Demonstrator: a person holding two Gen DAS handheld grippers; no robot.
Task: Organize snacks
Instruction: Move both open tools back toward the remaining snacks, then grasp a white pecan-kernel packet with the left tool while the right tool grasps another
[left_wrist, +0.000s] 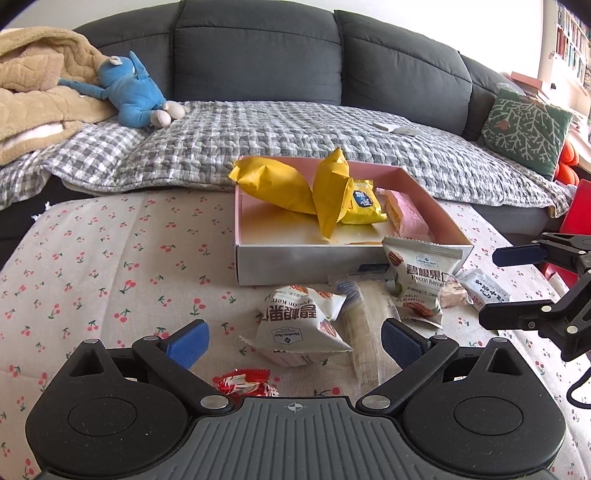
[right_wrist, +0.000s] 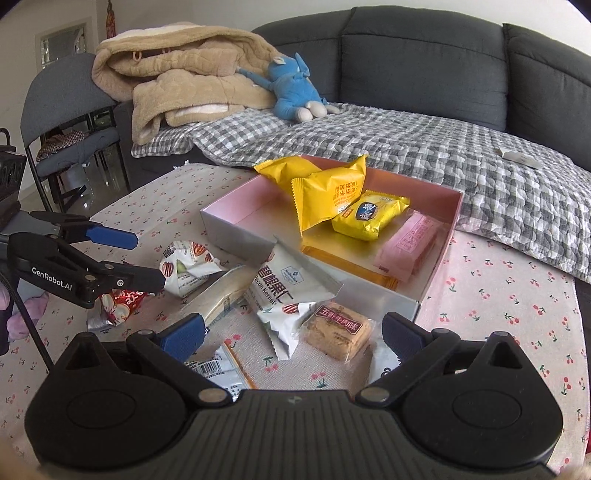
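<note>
A shallow box with a pink inside (left_wrist: 421, 192) (right_wrist: 236, 225) stands on the cherry-print cloth and holds yellow snack packets (left_wrist: 280, 184) (right_wrist: 328, 192) and a pink bar (left_wrist: 404, 214) (right_wrist: 406, 245). Loose snacks lie in front of it: two white pecan packets (left_wrist: 299, 325) (left_wrist: 421, 280) (right_wrist: 284, 284), a long pale bar (left_wrist: 365, 325) (right_wrist: 218, 295), a red packet (left_wrist: 245, 382) (right_wrist: 122, 299) and a brown square cake (right_wrist: 338, 328). My left gripper (left_wrist: 293, 338) (right_wrist: 147, 260) is open and empty over a pecan packet. My right gripper (right_wrist: 291, 332) (left_wrist: 491, 284) is open and empty near the cake.
A grey sofa (left_wrist: 258, 55) with a checked quilt (left_wrist: 258, 136), a blue plush toy (left_wrist: 129, 92) (right_wrist: 295, 85) and a beige blanket (right_wrist: 177, 74) lies behind the table. A green cushion (left_wrist: 524, 125) sits at right. A folding chair (right_wrist: 62, 110) stands at left.
</note>
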